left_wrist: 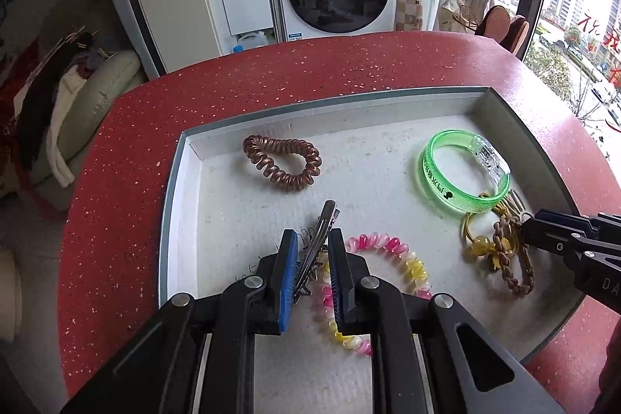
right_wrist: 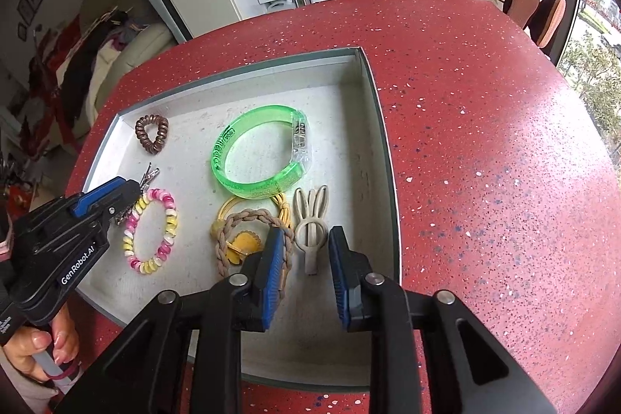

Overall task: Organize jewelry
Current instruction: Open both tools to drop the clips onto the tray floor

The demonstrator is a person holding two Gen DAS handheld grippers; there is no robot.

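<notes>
Left gripper (left_wrist: 313, 251) clamped narrow on a metal hair clip (left_wrist: 319, 233), blue pads (left_wrist: 288, 278) pressing it from both sides, clip tip poking up past the fingertips. Hovering over the near part of the white tray (left_wrist: 182, 158), right above the pink-and-yellow spiral hair tie (left_wrist: 388, 251).

Right gripper (right_wrist: 302, 243) partly open, nothing pinched. Beige rabbit-ear clip (right_wrist: 310, 224) lying flat on the tray floor between the two pads, clear of both. Left pad (right_wrist: 271, 270) overlapping the braided tan hair tie (right_wrist: 233, 224) with its yellow charm.

Green bangle (right_wrist: 256, 158) lying farther back, touching the yellow cord. Brown spiral hair tie (right_wrist: 152, 134) off alone in the far left corner. Tray sitting on the red speckled table (right_wrist: 485, 142).
</notes>
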